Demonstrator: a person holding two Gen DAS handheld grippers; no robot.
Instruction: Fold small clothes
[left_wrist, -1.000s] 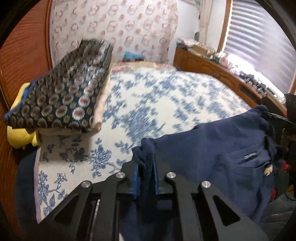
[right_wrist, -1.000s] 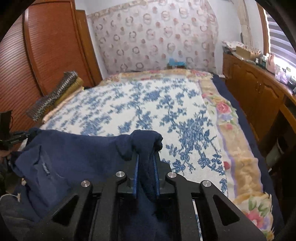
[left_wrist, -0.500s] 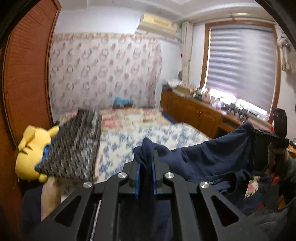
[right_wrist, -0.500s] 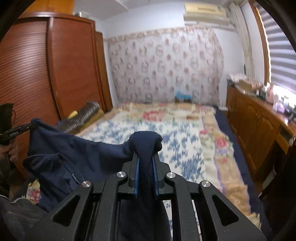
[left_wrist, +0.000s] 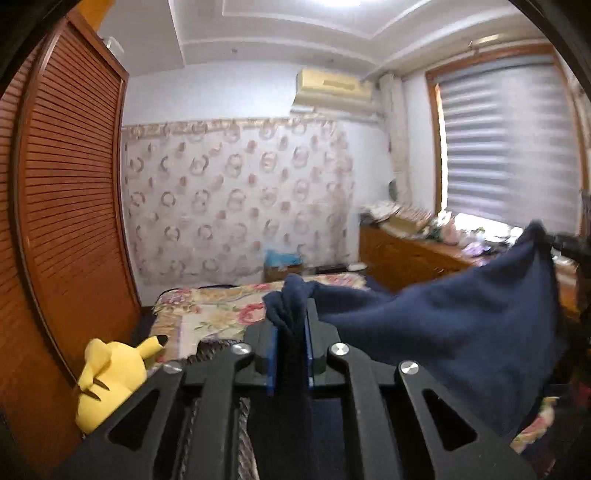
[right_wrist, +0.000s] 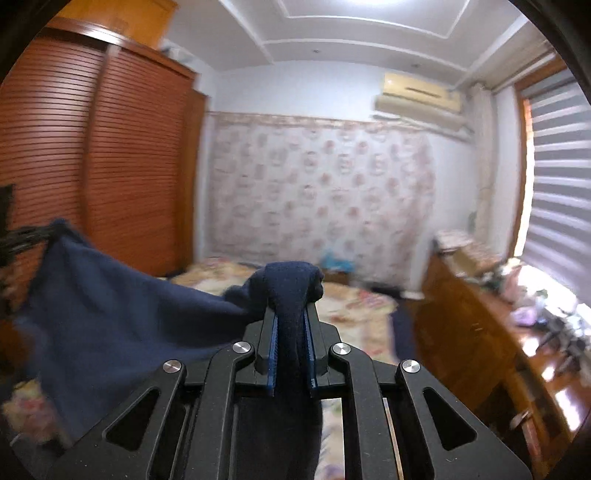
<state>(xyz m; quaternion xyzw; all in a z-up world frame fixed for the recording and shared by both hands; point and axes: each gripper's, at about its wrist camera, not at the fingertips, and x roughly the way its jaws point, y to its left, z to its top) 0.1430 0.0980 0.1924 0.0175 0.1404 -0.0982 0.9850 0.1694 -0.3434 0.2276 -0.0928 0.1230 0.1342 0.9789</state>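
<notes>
Room: bedroom, white stepped ceiling, patterned hanging on far wall, air conditioner (left_wrist: 333, 85) high above it.
Bed (left_wrist: 221, 310): floral cover, foot toward the hanging, low in both views.
Wardrobe (left_wrist: 70, 206): red-brown slatted doors, left of bed.
Plush (left_wrist: 110, 376): yellow, at wardrobe's foot, beside bed's left edge.
Sideboard (right_wrist: 476, 332): wooden, right of bed, cluttered top, under blinds (left_wrist: 506, 155).
Garment (left_wrist: 443, 325): navy, lifted clear above bed, stretched between both claws, sagging in the middle.
Left gripper (left_wrist: 290, 325): blue pads pressed on a bunched corner of garment, jaws easing apart slightly, cloth between them and gripped.
Right gripper (right_wrist: 291, 321): clamped on the other corner, cloth humped over the tips, jaws likewise opening a little, cloth held.
Far corners: each claw's view shows the opposite corner pulled to a point at the frame edge, blurred.
</notes>
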